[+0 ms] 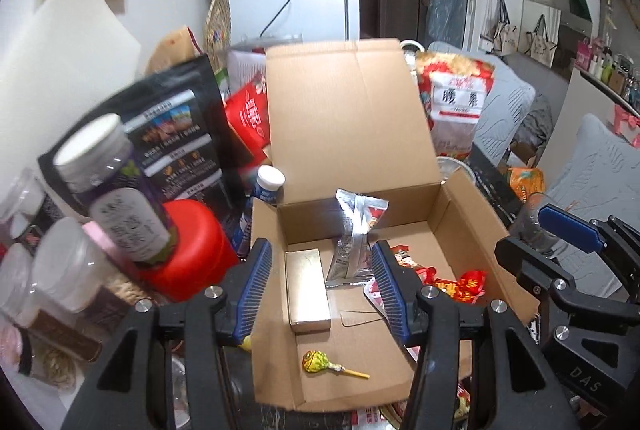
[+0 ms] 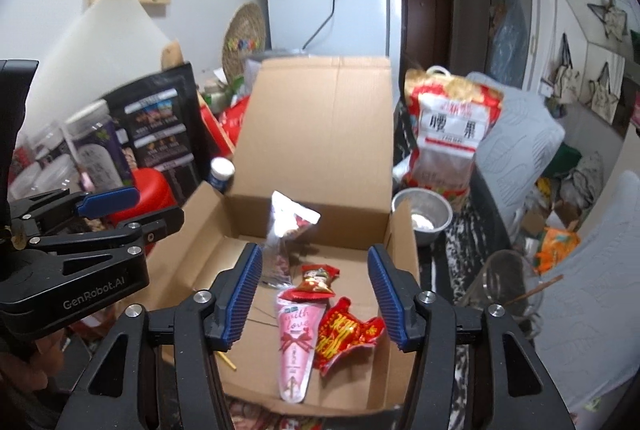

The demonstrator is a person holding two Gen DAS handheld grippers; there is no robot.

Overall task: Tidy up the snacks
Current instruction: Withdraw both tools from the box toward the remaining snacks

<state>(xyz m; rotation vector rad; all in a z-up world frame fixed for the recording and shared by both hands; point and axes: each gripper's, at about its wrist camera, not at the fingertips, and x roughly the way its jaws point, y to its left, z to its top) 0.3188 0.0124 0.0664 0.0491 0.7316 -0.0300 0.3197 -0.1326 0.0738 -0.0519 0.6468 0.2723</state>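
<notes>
An open cardboard box [image 1: 472, 230] [image 2: 320, 129] stands in front of both grippers with its lid flap up. On its floor lie a gold box [image 1: 308, 290], a silver packet [image 1: 352, 242] [image 2: 280, 242] propped against the back wall, and a yellow lollipop [image 1: 320, 362]. Beside them are a pink cone packet [image 2: 294, 342], a small red candy [image 2: 318, 280] and a crumpled red wrapper [image 2: 344, 330] [image 1: 460, 284]. My left gripper [image 1: 323, 290] hovers open above the box's left half, holding nothing. My right gripper [image 2: 314, 294] hovers open over the right half, also empty.
Left of the box crowd a red-lidded container [image 1: 192, 250], a purple-labelled jar [image 1: 116, 189], a black pouch [image 1: 172, 133] and a white-capped bottle [image 1: 268, 183]. On the right are a nut bag [image 2: 452, 125], a metal bowl [image 2: 422, 218] and a glass [image 2: 500, 282].
</notes>
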